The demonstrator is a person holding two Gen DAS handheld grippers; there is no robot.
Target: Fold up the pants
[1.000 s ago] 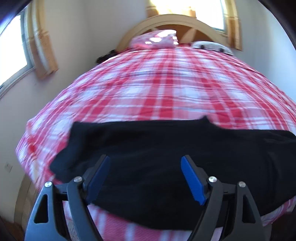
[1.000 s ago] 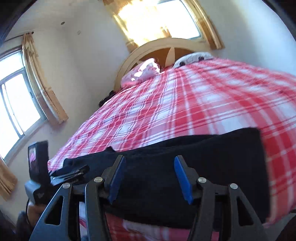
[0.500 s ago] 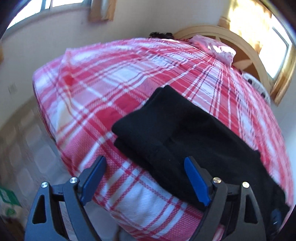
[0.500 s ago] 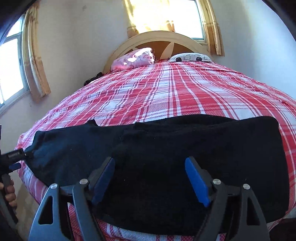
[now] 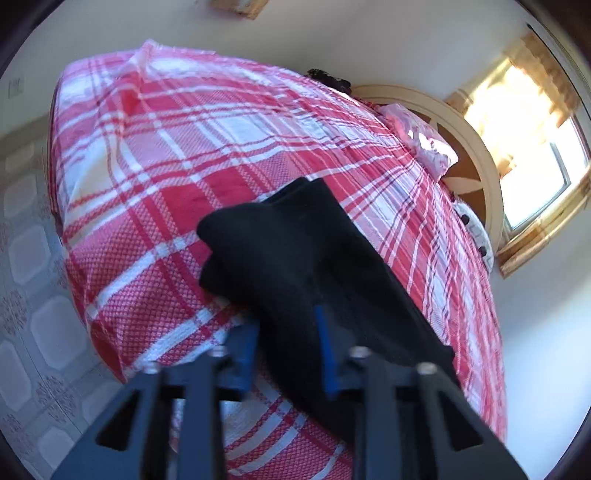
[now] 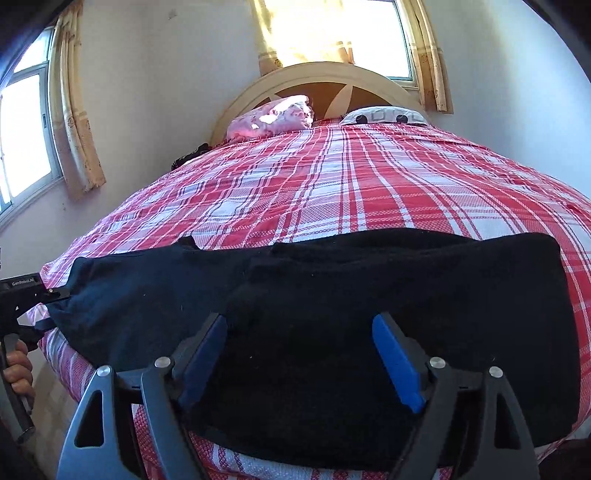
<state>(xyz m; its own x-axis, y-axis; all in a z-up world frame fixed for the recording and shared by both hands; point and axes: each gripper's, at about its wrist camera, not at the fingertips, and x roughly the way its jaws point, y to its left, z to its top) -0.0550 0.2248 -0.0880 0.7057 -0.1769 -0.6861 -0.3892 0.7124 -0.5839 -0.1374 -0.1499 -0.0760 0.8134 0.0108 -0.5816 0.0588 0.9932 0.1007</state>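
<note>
At the far left of the right wrist view, the left gripper [image 6: 55,295] reaches in from the bed's left edge, a bare hand [image 6: 18,373] wrapped around its handle below. Its tips meet the left end of the black pants [image 6: 332,314], and the left wrist view shows its blue pads [image 5: 325,354] drawn in on a fold of the dark cloth, which fills the narrow gap between them; the pants [image 5: 295,258] run away ahead and to the right of that gripper [image 5: 286,350], lying across the near end of the red plaid bedspread [image 5: 166,184]. To the left of the gripper, tiled floor [image 5: 26,295] shows beside the bed.

Moving right, the right gripper [image 6: 301,358] hangs over the middle of the pants with its jaws wide apart, blue pads [image 6: 395,362] on either side of black fabric and not pinching it. The pants stretch sideways past both of its fingers, from the left gripper to the right edge of the bedspread [image 6: 351,184]. Straight ahead, well beyond the pants, a pink pillow [image 6: 273,118] and a white patterned pillow [image 6: 384,115] rest against the arched headboard [image 6: 321,79], with a curtained window [image 6: 332,29] above.
</note>
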